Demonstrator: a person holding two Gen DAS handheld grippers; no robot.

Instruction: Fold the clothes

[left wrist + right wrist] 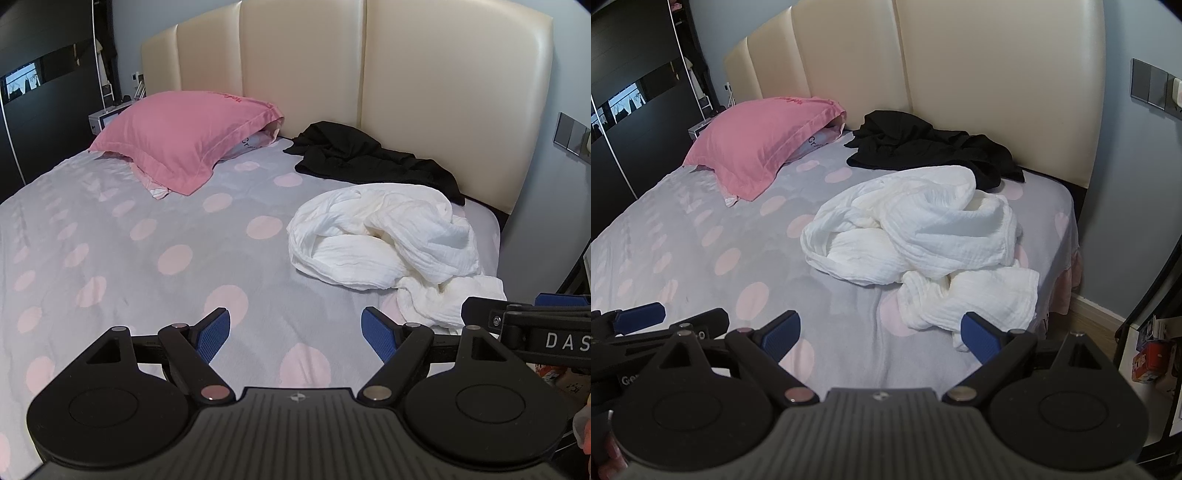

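On bed (147, 288), approx 2 o'clock of L gripper (295, 334): white garment (388, 236), crumpled heap, unfolded. Black garment (369, 158) at its 12, touching, against headboard (303, 66). Pillow (177, 136) at 10, well apart. R gripper (881, 338) has the heap's near edge at 1 o'clock. Both jaws spread wide, nothing held; judged a pre-grasp approach, folding not yet begun.
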